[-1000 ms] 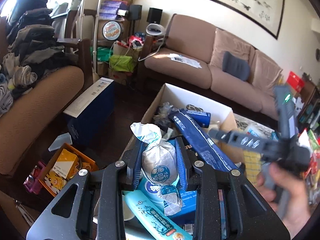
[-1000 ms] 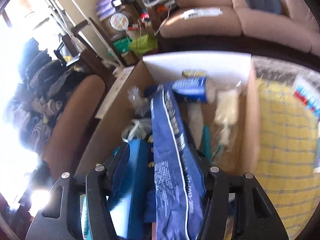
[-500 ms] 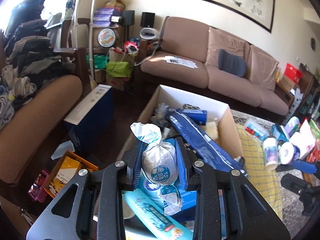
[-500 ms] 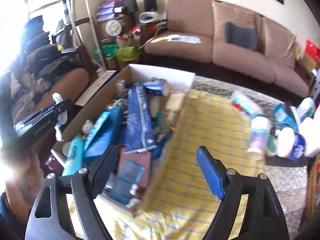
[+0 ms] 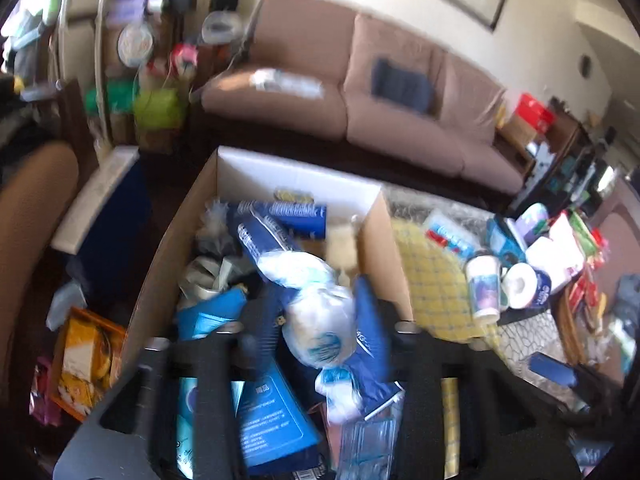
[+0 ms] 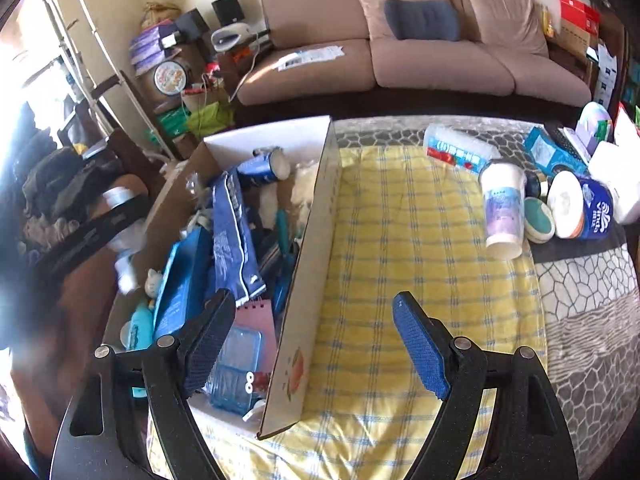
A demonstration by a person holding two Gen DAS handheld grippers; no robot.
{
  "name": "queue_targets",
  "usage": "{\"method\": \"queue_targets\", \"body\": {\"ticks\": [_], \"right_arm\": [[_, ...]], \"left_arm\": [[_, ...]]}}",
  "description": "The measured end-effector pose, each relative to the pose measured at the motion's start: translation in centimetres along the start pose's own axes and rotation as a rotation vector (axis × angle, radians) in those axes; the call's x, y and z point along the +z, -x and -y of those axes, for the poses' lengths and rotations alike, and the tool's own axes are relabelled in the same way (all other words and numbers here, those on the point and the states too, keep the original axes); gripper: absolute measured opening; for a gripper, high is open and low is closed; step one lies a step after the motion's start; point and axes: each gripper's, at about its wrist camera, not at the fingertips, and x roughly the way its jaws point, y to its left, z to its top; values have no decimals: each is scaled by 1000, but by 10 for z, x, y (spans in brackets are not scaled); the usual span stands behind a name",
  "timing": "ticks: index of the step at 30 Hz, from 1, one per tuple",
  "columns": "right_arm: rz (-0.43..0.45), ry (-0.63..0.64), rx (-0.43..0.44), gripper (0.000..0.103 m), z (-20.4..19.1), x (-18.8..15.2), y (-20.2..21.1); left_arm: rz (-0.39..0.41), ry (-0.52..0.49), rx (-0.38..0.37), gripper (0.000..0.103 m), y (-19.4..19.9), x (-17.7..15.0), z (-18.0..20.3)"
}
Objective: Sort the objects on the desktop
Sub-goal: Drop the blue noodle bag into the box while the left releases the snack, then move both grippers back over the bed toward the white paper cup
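A yellow cloth (image 6: 420, 272) with a pale blue and white check fills the centre of the right wrist view. Left of it, a cardboard box (image 6: 320, 216), brown outside and white inside, holds mostly blue packs and a pink notebook (image 6: 256, 320). At lower right, the counter (image 6: 588, 292) shows a grey and white pebble pattern. Along the top, a dusty pink-brown sofa (image 6: 420, 56) carries a dark slate-blue cushion (image 6: 420, 20). The hand-held gripper pads (image 6: 420, 350) are bright blue on black frames.
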Motion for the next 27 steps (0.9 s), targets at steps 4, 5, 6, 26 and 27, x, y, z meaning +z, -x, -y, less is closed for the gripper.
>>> {"method": "queue_targets", "body": {"ticks": [4,5,6,26,27], "right_arm": [[26,-28,11,82,10,4,11],[26,-33,10,83,14,5,12],[25,-38,7,82,17,7,11],[-41,-109,-51,83,74,-5,0],[-36,-99,-69,83,82,-6,0]], "left_arm": [[84,50,-61,79,19,-32,-14],[90,55,-48,79,25,-43,-16],[94,58,-20,79,34,-57,-16],[128,-194,37,93,51,-96,61],[116,-209,40,93,49,-97,63]]}}
